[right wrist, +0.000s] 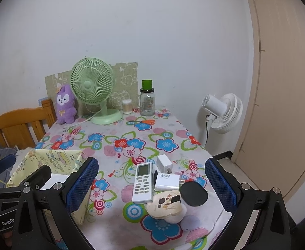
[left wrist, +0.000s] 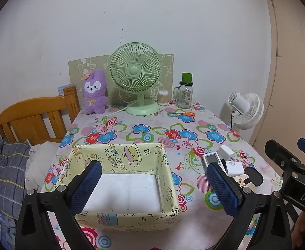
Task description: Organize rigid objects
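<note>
A yellow cartoon-print fabric box (left wrist: pixel 131 156) with a white bottom stands on the floral table; it shows at left in the right wrist view (right wrist: pixel 54 158). My left gripper (left wrist: pixel 154 187) is open and empty above it. To its right lie a white remote (right wrist: pixel 143 182), a white 45W charger (right wrist: pixel 167 182), a smaller white plug (right wrist: pixel 164 162), a black round disc (right wrist: pixel 194 193) and a cream bear-shaped case (right wrist: pixel 166 206). My right gripper (right wrist: pixel 152 187) is open and empty, hovering over this cluster. The remote also shows in the left wrist view (left wrist: pixel 211 159).
At the table's back stand a green desk fan (left wrist: pixel 134 81), a purple plush (left wrist: pixel 94 92), a cotton swab jar (left wrist: pixel 162 98), a glass mug jar with green lid (left wrist: pixel 184 93) and orange scissors (left wrist: pixel 185 114). A white floor fan (right wrist: pixel 223 112), door and wooden bed frame (left wrist: pixel 33 120) flank the table.
</note>
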Motion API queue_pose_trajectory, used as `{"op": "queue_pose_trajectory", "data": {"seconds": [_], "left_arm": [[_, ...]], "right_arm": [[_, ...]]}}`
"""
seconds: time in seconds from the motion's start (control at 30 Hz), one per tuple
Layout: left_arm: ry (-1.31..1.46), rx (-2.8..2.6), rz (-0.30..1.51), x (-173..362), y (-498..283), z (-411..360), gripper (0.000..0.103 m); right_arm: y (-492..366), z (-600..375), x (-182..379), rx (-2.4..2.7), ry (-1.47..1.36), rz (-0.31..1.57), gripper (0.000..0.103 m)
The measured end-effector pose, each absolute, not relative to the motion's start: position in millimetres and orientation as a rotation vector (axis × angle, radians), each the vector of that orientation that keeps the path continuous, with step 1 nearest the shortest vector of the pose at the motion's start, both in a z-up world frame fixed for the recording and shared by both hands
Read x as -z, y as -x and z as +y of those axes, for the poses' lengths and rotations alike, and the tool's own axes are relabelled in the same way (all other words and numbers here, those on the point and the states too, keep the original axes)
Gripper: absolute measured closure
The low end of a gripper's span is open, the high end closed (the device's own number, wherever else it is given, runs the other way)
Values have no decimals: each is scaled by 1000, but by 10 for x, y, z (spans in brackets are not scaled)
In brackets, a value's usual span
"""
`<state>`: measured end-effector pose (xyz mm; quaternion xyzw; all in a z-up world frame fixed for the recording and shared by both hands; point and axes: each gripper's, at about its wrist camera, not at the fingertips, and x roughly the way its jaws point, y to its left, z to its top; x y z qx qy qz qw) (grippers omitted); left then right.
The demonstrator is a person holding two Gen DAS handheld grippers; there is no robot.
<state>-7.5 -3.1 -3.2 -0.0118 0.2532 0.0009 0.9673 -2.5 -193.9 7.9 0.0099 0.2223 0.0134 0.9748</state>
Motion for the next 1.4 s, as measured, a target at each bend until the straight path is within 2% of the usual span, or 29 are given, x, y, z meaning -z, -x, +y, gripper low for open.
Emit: {"op": "queue_pose_trajectory", "data": {"seconds": [0.67,0.97,1.4], "left_arm": [[39,79,568,146,-135,-399,2],[10,147,602,244,-299,-777,2],[-28,186,664,508,-583,-1179,4]], "right_arm": [[-31,-2272,34,18,-35,480,0],[-179,-2564,140,58,-22,509,8],[-433,-2957,405,101,-44,571,10]]}}
